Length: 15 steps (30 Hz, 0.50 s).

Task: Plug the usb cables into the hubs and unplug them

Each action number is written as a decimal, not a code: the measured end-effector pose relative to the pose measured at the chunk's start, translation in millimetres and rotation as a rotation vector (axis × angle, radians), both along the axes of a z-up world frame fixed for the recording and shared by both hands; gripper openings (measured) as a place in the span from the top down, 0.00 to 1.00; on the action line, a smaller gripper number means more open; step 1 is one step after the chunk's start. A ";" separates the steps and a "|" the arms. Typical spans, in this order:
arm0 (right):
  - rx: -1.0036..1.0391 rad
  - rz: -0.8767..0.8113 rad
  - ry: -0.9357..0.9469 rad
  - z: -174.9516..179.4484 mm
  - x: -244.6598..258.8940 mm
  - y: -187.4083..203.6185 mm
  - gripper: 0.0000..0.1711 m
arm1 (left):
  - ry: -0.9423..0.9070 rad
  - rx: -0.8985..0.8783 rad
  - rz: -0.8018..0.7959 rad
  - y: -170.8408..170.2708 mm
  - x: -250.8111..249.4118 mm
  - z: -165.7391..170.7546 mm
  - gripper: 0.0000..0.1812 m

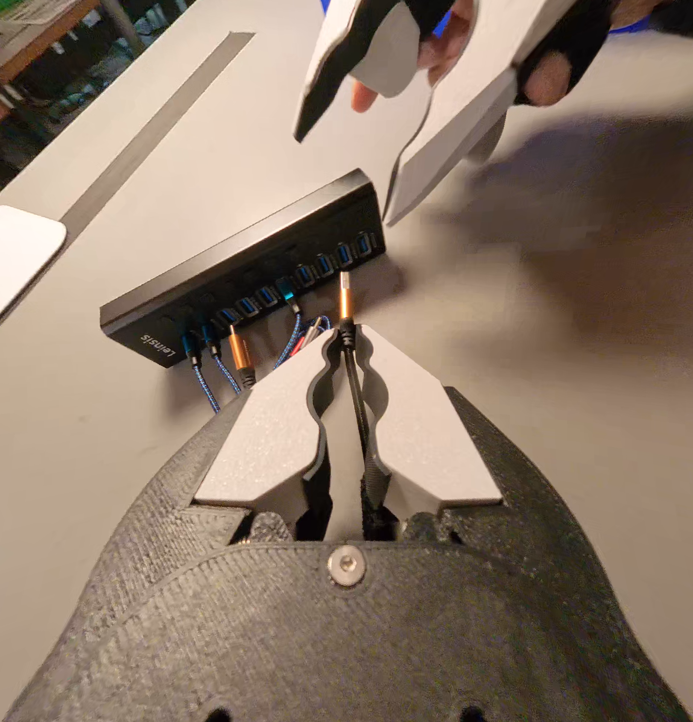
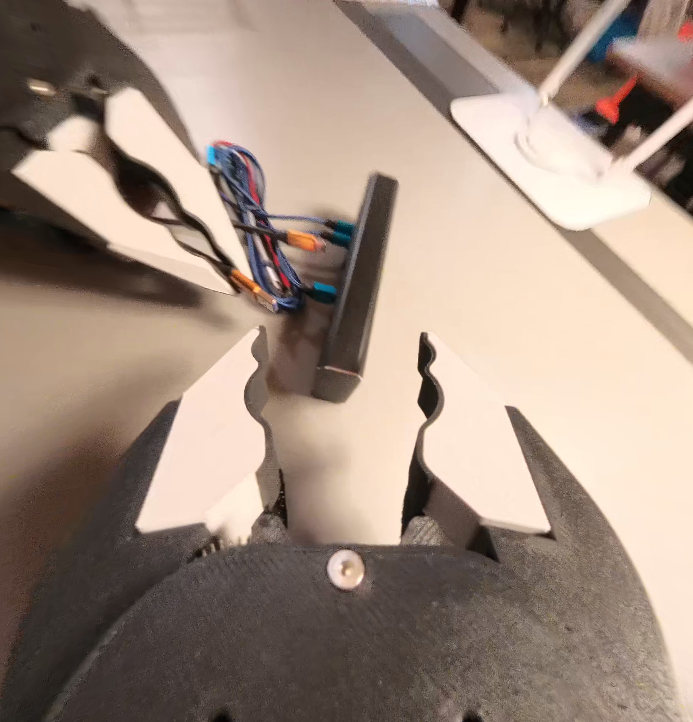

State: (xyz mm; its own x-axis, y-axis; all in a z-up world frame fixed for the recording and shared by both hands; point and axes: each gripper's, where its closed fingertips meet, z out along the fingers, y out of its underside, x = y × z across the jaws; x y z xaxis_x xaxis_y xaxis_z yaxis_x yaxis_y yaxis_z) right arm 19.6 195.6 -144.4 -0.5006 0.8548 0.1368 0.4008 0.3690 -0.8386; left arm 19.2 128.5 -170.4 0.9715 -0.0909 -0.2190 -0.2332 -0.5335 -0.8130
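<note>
A black USB hub [image 1: 235, 265] lies on the pale table, its row of blue ports facing my left gripper. Three blue-plugged cables [image 1: 286, 293] sit in its ports. My left gripper [image 1: 347, 332] is shut on a black cable, just behind its orange plug [image 1: 345, 299]. The plug points at the hub's right-hand ports and stops just short of them. A second orange plug [image 1: 238, 353] lies near the left ports; I cannot tell whether it is inserted. My right gripper [image 2: 342, 336] is open and empty, with the hub's near end [image 2: 339, 375] just ahead of its fingertips. It also shows in the left wrist view [image 1: 343, 179], above the hub.
A white lamp base [image 2: 552, 164] stands beyond the hub, also at the left edge of the left wrist view [image 1: 16, 258]. A grey strip [image 1: 153, 129] runs across the table. A bundle of blue, red and black cables [image 2: 255, 203] lies beside the hub. A gloved hand [image 1: 552, 70] holds the right gripper.
</note>
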 end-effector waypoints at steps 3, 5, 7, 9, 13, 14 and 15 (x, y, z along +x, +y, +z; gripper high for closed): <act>0.003 -0.078 -0.171 -37.3 -1.7 8.4 0.63 | 0.040 -0.027 0.044 6.9 1.1 -4.0 0.95; 0.018 -0.086 -0.228 -53.9 -1.2 6.1 0.67 | 0.070 -0.037 0.071 9.1 1.0 -5.8 0.95; 0.008 -0.102 -0.202 -51.7 -6.9 2.8 0.83 | 0.089 -0.052 0.102 9.8 -2.2 -7.5 0.95; -0.007 -0.108 -0.188 -49.5 -9.4 -0.6 0.84 | 0.047 -0.059 0.129 10.9 -5.1 -9.0 0.95; -0.061 -0.119 -0.156 -41.5 -14.2 -7.9 0.84 | -0.065 -0.073 0.175 10.8 -14.8 -12.6 0.95; -0.065 -0.121 -0.150 -40.0 -14.9 -9.9 0.84 | -0.089 -0.069 0.184 10.3 -17.3 -12.0 0.95; -0.063 -0.125 -0.150 -39.9 -15.3 -11.6 0.84 | -0.109 -0.065 0.189 10.1 -18.9 -11.3 0.95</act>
